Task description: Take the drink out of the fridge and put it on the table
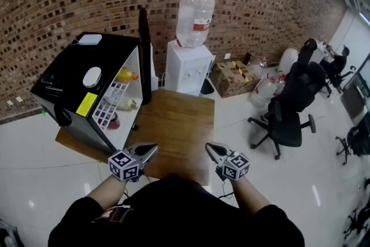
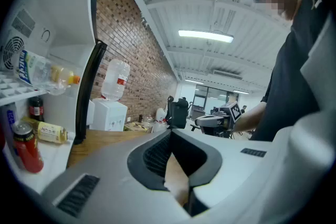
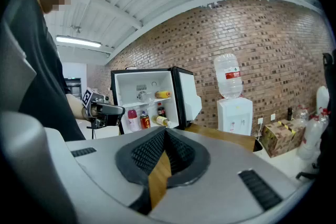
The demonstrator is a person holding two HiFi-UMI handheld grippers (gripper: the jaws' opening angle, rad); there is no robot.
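1. The drinks are all inside the fridge (image 1: 75, 75). A red can (image 2: 25, 148) stands low down with a yellow-labelled bottle (image 2: 50, 132) lying beside it, and a clear bottle (image 2: 44, 72) lies on the shelf above. They are ahead of your left gripper (image 1: 149, 150) and off to its left, well apart from it.
2. The fridge door (image 1: 143, 37) already stands wide open, so access looks settled. None of the drinks has come out.
3. Your left gripper has its jaws pressed together with nothing between them. It hovers over the near edge of the table (image 1: 179, 118).
4. Your right gripper (image 1: 213, 150) is likewise closed and empty. It sits just beside the left one, on the side farther from the fridge.
5. Bare wood lies straight ahead of both grippers, so there is room to set a drink down.
6. By my reading, nearly the whole task remains. You have yet to spread a pair of jaws, reach into the shelves on the left, pinch one drink, draw it out and stand it on the wood.
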